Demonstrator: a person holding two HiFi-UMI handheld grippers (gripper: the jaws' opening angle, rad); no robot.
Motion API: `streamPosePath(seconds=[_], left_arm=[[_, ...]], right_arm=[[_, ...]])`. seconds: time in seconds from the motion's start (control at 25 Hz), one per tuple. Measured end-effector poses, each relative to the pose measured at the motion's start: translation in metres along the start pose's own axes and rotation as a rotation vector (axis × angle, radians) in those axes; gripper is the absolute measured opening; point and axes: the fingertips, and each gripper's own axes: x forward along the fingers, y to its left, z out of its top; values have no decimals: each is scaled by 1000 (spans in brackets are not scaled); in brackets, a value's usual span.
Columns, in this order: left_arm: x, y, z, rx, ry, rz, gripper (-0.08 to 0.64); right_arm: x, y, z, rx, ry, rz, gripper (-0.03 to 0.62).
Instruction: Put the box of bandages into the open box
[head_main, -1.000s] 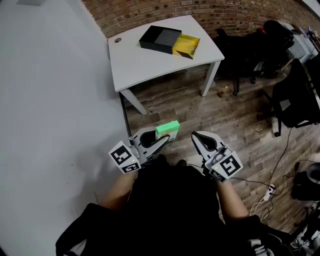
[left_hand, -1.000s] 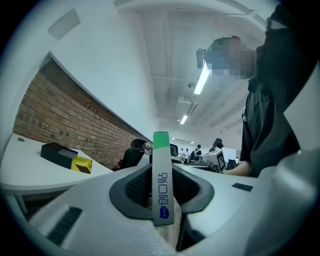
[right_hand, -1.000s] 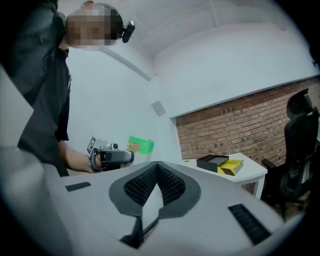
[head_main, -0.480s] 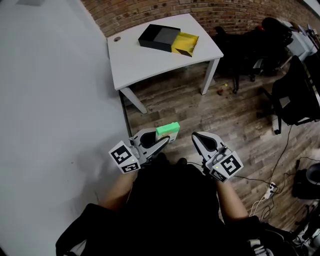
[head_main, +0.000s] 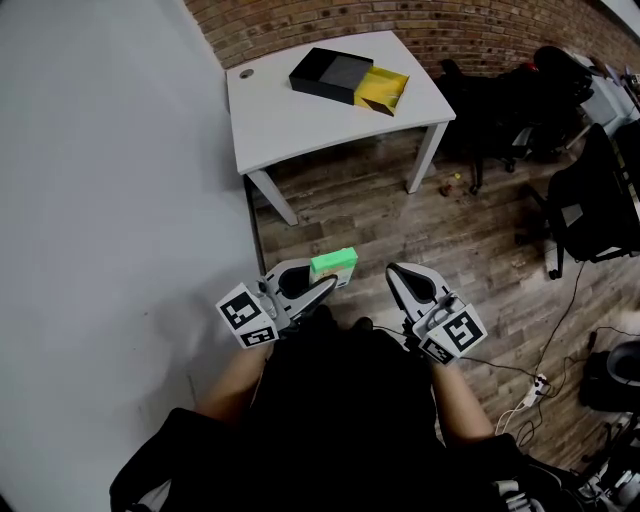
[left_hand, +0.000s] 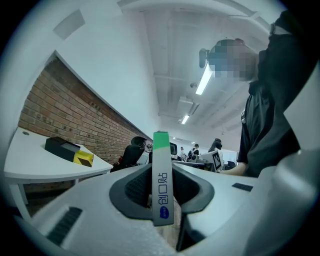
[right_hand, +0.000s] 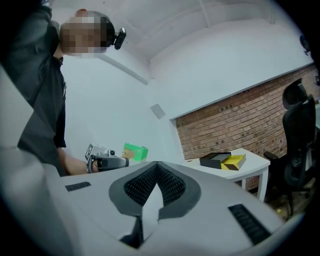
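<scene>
My left gripper is shut on the box of bandages, a green and white carton held at waist height over the wooden floor. In the left gripper view the carton stands edge-on between the pads. The open box, a black sleeve with a yellow drawer pulled out, lies on the white table ahead of me, and also shows as the open box and the open box. My right gripper is beside the left, shut, with nothing in its jaws.
A grey wall runs along my left and a brick wall stands behind the table. Black office chairs crowd the right side. Cables and a power strip lie on the floor, and small items sit near a table leg.
The head view has shifted a little, so the table sits slightly further right. Both grippers keep their pose, and the carton stays in the left one.
</scene>
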Motion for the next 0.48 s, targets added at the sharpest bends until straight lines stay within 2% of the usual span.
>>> streamPosePath(seconds=[0.48], left_arm=[[1, -10, -6, -5, 13, 12, 97]], right_arm=[[-9, -7, -12, 28, 12, -26, 6]])
